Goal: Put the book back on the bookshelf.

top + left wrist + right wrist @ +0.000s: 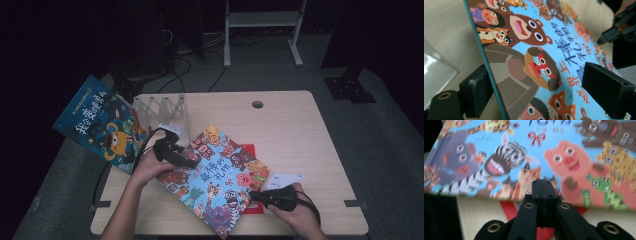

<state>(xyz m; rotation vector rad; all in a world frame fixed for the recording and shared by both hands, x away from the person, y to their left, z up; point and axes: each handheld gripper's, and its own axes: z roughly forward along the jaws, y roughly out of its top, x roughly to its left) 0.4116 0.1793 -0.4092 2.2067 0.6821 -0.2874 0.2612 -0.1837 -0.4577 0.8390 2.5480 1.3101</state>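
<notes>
The left gripper stands with its two black jaws wide apart, one on each side of the teal-edged spine of a bright blue picture book crowded with cartoon animals; in the left gripper view one pad sits under the cover and the other above it, and whether either pad touches the book cannot be told. From above, the left gripper meets the book at its left-hand edge, with the person's left hand behind it.

The right gripper has its jaws pressed flat together with nothing between them, their tips right at the book's near edge, below a cartoon cat and beside a pink pig on the cover. In the high view the right gripper sits at the book's right-hand near side, gripped by the person's right hand, a pale three-cornered plate on top of it.

The book lies slantwise across the near middle of the light wooden table, one corner reaching close to the near edge. A flat red sheet shows from under its right side, and again as a red strip below the cover in the right gripper view.

Toward the far left corner of the table stands a clear plastic slotted rack. Just beyond it, a second, dark blue picture book with an orange monster on its cover juts out past the table's left edge. A small round hole marks the tabletop near the far edge.
</notes>
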